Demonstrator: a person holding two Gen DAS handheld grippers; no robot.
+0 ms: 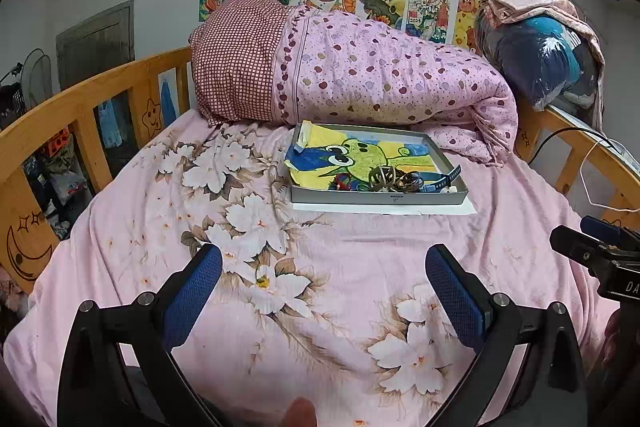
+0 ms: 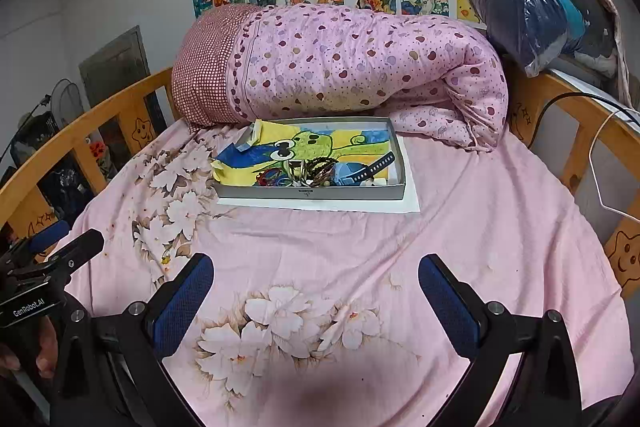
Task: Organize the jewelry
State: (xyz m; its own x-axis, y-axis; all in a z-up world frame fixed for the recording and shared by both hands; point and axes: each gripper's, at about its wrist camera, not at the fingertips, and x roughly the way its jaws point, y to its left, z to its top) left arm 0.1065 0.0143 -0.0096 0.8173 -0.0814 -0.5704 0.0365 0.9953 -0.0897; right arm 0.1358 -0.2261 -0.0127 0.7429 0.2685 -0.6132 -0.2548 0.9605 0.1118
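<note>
The bed [image 1: 340, 267] carries all items. The shallow grey tray [image 2: 312, 193] lies on a white sheet just in front of the rolled quilt [image 2: 360, 67], keeping small pieces contained. The jewelry [image 2: 316, 171], with a blue watch strap [image 2: 372, 167], is heaped at the tray's near edge. Left tool [image 1: 324, 291] and right tool [image 2: 316, 299] hover well short of the tray, fingers spread, holding nothing.

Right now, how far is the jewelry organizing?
The jewelry pile lies tangled at the near edge of the shallow grey box on the pink flowered bedsheet, a dark blue strap beside it. Left gripper and right gripper hover open, holding nothing. This fits either jewelry gathered in or sorting still ahead.
</note>
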